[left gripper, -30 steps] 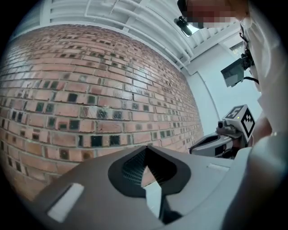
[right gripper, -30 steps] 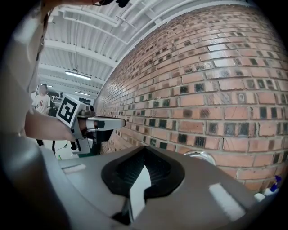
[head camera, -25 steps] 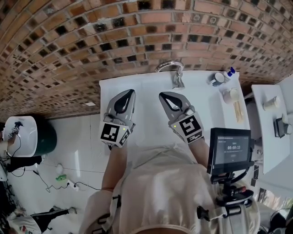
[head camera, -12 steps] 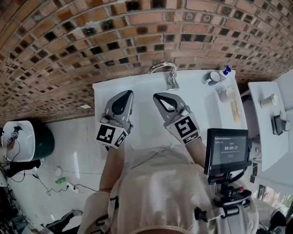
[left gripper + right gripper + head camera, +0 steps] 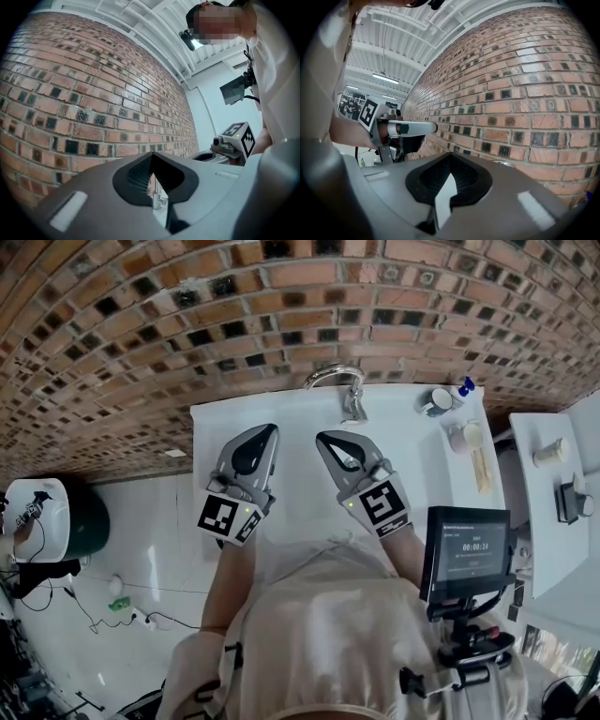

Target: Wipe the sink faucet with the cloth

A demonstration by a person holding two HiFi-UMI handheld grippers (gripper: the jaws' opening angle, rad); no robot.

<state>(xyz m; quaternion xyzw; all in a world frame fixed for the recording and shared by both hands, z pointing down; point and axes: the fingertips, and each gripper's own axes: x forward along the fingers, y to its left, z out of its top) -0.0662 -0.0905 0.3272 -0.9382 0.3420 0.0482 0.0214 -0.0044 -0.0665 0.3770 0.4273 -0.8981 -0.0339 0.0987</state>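
Observation:
A chrome faucet (image 5: 343,382) stands at the back of a white sink counter (image 5: 232,418), against the brick wall. My left gripper (image 5: 271,429) hovers over the basin, left of the faucet, jaws shut and empty. My right gripper (image 5: 324,436) hovers beside it, just in front of the faucet, also shut on nothing. In the left gripper view the jaws (image 5: 151,156) meet at the tip, and the faucet (image 5: 157,199) shows through the gap below. The right gripper view shows shut jaws (image 5: 450,156) and the left gripper (image 5: 401,129) to the side. No cloth is in any view.
On the counter's right end stand a cup (image 5: 439,401), a blue-capped item (image 5: 467,386), another cup (image 5: 467,435) and a pale stick-like item (image 5: 485,470). A small monitor (image 5: 470,547) on a rig hangs by the person's right side. A white table (image 5: 553,512) lies further right.
The head camera has shifted slightly. Both grippers keep much the same pose over the basin, jaws shut throughout.

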